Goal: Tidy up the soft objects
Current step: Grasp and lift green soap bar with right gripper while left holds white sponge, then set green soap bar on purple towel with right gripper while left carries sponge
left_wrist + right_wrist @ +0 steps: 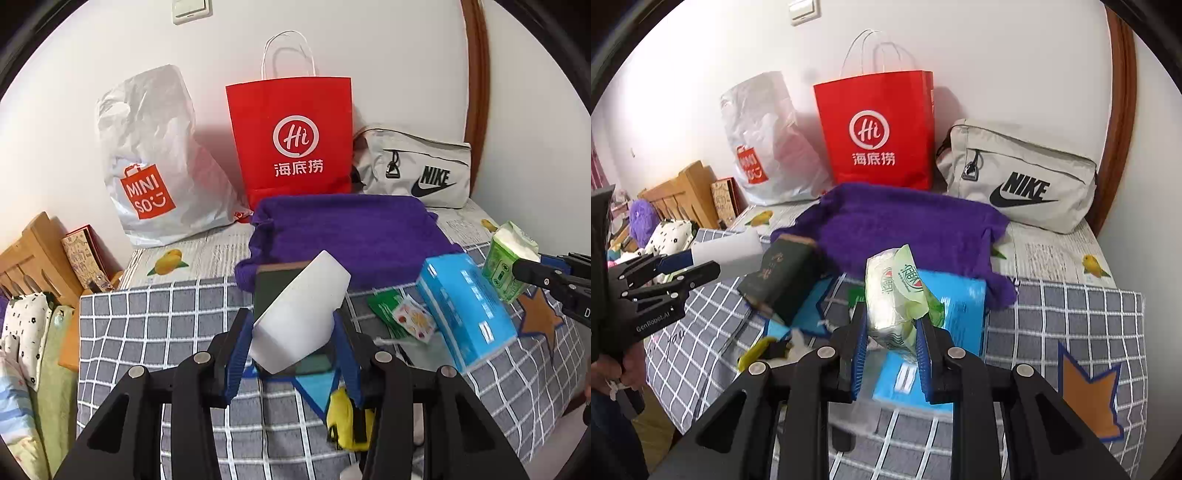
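my left gripper (293, 332) is clamped on a white foam block (301, 314), and my right gripper (892, 345) pinches a green tissue pack (895, 299); both are held clear above the checked bed cover (155, 332). i judge this the carrying step, with each soft thing picked and none yet stowed. ahead stand the red paper bag (291, 140), the white plastic bag (155, 158) and the grey pouch (1019, 177), behind a purple towel (347, 229). next, i'd say, comes reaching over the towel to a bag mouth and releasing. a blue box (955, 314) lies below.
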Demonstrator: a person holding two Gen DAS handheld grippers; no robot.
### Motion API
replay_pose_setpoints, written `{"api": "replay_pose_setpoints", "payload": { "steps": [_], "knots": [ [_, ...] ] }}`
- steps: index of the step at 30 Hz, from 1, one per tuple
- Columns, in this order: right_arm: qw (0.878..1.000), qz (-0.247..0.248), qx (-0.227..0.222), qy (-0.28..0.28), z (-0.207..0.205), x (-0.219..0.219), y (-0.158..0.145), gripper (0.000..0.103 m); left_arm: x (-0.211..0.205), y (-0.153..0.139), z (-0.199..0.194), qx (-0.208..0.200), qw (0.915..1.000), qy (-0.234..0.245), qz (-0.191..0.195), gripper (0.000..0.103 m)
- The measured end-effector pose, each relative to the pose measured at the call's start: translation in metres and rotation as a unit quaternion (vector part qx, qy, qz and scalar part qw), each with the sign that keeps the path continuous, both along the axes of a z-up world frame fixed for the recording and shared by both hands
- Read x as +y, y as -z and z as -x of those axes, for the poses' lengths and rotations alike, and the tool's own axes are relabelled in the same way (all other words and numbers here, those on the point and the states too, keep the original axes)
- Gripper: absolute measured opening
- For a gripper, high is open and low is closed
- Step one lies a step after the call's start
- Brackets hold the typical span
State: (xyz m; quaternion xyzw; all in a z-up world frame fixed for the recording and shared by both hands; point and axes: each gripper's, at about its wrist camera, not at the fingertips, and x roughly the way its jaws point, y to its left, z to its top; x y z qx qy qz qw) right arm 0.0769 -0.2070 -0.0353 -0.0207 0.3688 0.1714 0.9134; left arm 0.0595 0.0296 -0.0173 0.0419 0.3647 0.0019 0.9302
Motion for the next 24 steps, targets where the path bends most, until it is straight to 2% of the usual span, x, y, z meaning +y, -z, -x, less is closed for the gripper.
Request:
{"api": "replay_pose_setpoints", "payload": {
  "steps": [12,24],
  "knots": [
    [0.999,-0.02,0.002,0.024,-0.055,-0.012,-0.006,0.024,-0.006,-0.009,-0.062,-0.004,0.9999,-0.008,-0.013,0.042],
    [0.999,0.004,0.02,0.039,-0.132,-0.015,0.016,0.024,0.009,0.006,-0.134,0.018,0.9992,-0.014,-0.031,0.042]
  ]
}}
